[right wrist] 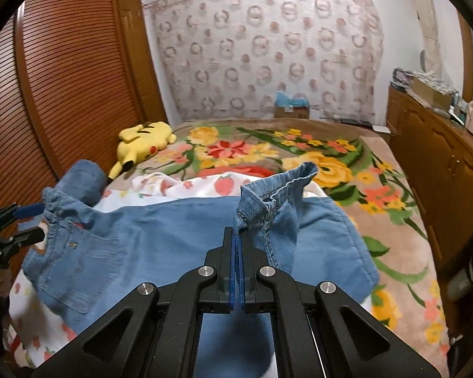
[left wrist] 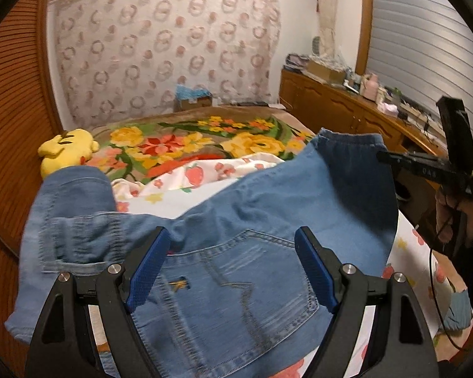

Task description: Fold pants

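Jeans [right wrist: 179, 230] sprawled across strawberry sheet [right wrist: 189, 186] on bed: right gripper [right wrist: 238, 236] clamped on hem, left gripper [left wrist: 230, 271] gaping over back pocket; best carried taut toward waistband, edges aligned.

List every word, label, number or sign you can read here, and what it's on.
None can be read for certain.
Pale marking on the right tongs body, in the left wrist view: too small and blurred to read.
Orange stitched mark on the jeans pocket: a motif, not letters.
Items on the sideboard: too blurred.

floral bedspread [right wrist: 268, 148], louvered wardrobe [right wrist: 63, 78], wooden dresser [right wrist: 441, 170]
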{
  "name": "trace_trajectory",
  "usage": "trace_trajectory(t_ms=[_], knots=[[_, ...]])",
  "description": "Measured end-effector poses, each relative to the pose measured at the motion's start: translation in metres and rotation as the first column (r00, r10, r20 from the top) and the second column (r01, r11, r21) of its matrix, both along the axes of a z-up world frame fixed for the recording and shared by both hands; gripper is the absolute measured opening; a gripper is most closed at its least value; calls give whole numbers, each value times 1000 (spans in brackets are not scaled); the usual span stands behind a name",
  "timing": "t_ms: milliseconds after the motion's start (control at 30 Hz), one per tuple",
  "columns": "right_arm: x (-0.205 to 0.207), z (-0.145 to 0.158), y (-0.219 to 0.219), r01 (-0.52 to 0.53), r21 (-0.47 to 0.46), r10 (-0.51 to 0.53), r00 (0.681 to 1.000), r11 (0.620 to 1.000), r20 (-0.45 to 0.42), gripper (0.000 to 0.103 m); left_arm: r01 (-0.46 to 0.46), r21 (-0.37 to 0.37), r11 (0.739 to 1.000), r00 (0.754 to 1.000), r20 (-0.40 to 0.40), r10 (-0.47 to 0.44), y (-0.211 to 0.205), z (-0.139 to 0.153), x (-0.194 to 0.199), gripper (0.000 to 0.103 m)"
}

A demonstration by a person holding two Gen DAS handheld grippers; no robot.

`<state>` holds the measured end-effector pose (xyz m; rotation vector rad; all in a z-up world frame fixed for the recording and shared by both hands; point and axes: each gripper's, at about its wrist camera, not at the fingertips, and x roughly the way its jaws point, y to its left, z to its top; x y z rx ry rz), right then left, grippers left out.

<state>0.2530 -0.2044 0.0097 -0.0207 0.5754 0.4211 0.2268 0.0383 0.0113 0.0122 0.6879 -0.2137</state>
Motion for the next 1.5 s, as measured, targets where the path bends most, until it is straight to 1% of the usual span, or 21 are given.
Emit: trace_trajectory(t_ms=[133, 300, 467, 567, 633, 733, 800, 833, 867, 1000, 1133, 1167, 1300, 1367, 1400, 1433, 1467, 1500], knots=[[-2, 2, 8, -49, 7, 49, 999, 999, 8, 1, -31, -5, 1000, 999, 17, 31, 13, 4, -10, 82], [-2, 6, 29, -144, 7, 144, 989, 989, 25, 1, -73, -12, 997, 997, 30, 73, 34, 6, -21, 82], [-12, 9, 57, -275, 19, 275, 961, 961, 33, 1, -113, -16, 993, 993, 31, 113, 54, 2, -30, 82], [-10, -3, 67, -334, 6, 334, 942, 942, 2, 1, -136, -18, 991, 990, 21, 136, 64, -6, -31, 82], [-6, -19, 69, -349, -3, 349, 936, 937, -44, 1, -143, -20, 989, 990, 7, 144, 68, -11, -30, 82], [1, -35, 60, -353, -4, 351, 931, 936, -99, 6, -141, -16, 990, 990, -5, 140, 66, -18, -28, 82], [5, -39, 52, -353, -2, 351, 929, 936, -118, 13, -134, -18, 991, 991, -14, 134, 63, -22, -27, 82], [5, -40, 46, -353, 3, 351, 928, 936, -123, 14, -130, -18, 991, 991, -18, 129, 61, -24, -25, 82], [4, -40, 42, -351, 9, 349, 929, 936, -122, 15, -125, -18, 992, 992, -24, 124, 58, -26, -23, 82], [-3, -34, 15, -329, 21, 329, 939, 944, -103, 28, -100, -20, 995, 994, -43, 99, 45, -33, -11, 82], [-3, -39, -8, -277, -1, 275, 956, 961, -98, 33, -62, -15, 998, 996, -66, 61, 28, -39, 2, 82], [-9, -40, -12, -263, -6, 261, 960, 965, -99, 35, -49, -17, 999, 996, -71, 48, 23, -40, 6, 82], [-4, -49, -30, -205, -26, 201, 974, 978, -109, 38, -2, -19, 1000, 996, -92, 0, 6, -45, 15, 82], [2, -51, -37, -171, -51, 165, 980, 984, -107, 38, 36, -30, 999, 993, -110, -39, -5, -50, 22, 80], [-1, -53, -40, -159, -59, 152, 982, 986, -110, 39, 49, -37, 998, 992, -117, -53, -7, -51, 23, 77], [3, -53, -28, -148, -64, 141, 984, 987, -114, 40, 67, -48, 997, 989, -127, -72, -11, -54, 25, 74], [3, -55, -32, -137, -70, 128, 985, 988, -117, 42, 84, -61, 995, 985, -144, -92, -16, -58, 29, 70], [4, -53, -28, -126, -77, 116, 986, 989, -119, 45, 94, -66, 993, 982, -155, -103, -19, -61, 32, 68]])
